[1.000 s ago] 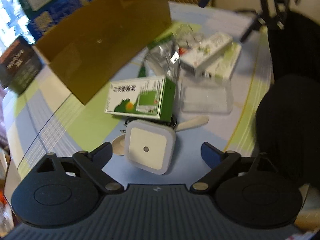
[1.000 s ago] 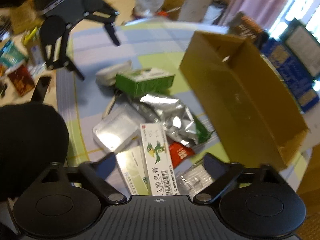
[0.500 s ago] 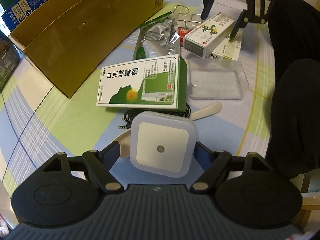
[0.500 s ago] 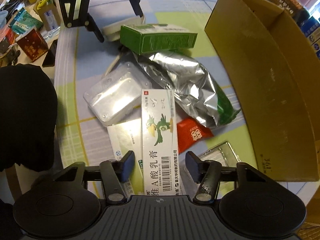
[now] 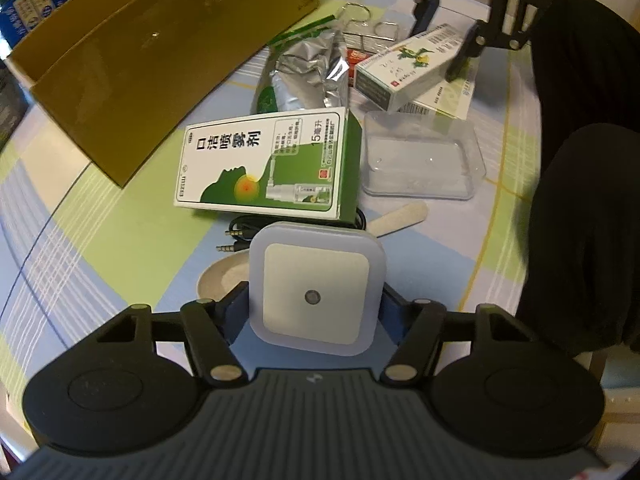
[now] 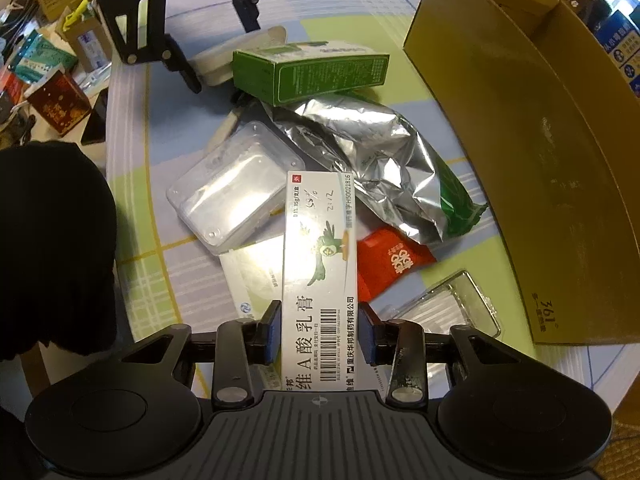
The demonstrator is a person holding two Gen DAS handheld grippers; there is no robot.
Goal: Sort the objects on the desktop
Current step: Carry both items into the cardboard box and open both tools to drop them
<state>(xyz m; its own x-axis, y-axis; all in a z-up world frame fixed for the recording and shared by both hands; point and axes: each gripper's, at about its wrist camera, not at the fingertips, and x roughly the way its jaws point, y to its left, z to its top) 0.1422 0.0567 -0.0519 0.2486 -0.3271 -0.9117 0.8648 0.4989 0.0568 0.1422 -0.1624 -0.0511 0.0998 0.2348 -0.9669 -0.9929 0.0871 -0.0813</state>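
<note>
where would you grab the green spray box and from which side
Across its two long narrow sides, coming down from above. The green spray box lies flat with its broad face up; the silver foil bag and night light crowd its ends, judging by both views.

This looks like a lived-in room of a home, with a table used for odds and ends rather than a tidy workplace. The table [image 5: 100, 216] wears a checked cloth in pale blue, green and white. On it lies a household jumble: medicine boxes [image 6: 320, 280], a silver foil bag [image 6: 372, 152], a clear plastic case [image 6: 232, 200], a red sachet [image 6: 392, 260] and an open cardboard box [image 6: 540, 152] at the right. At the far left edge more small cartons [image 6: 60, 100] and packets crowd together. Far right, printed boxes [image 6: 620, 48] stand stacked, with bright daylight behind them, as from a window.
</note>
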